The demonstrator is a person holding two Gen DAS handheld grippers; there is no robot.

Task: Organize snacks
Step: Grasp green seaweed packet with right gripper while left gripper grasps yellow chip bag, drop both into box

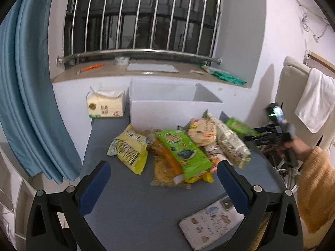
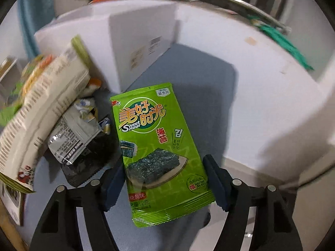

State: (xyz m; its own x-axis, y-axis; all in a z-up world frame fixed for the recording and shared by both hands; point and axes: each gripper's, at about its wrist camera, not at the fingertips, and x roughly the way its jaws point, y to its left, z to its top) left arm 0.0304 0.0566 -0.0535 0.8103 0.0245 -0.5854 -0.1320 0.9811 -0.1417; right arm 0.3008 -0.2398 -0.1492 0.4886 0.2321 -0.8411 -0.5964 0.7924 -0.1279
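A pile of snack packets lies on the grey table in front of an open white box. My left gripper is open and empty, just short of the pile. My right gripper is shut on a small green seaweed packet and holds it above the table's right side; it shows blurred in the left wrist view. In the right wrist view a long white packet and a dark packet lie to the left, and the white box is behind.
A tissue pack stands left of the box. A phone lies at the table's front right. A blue curtain hangs at left. A windowsill with small items runs behind. A chair with a white towel stands at right.
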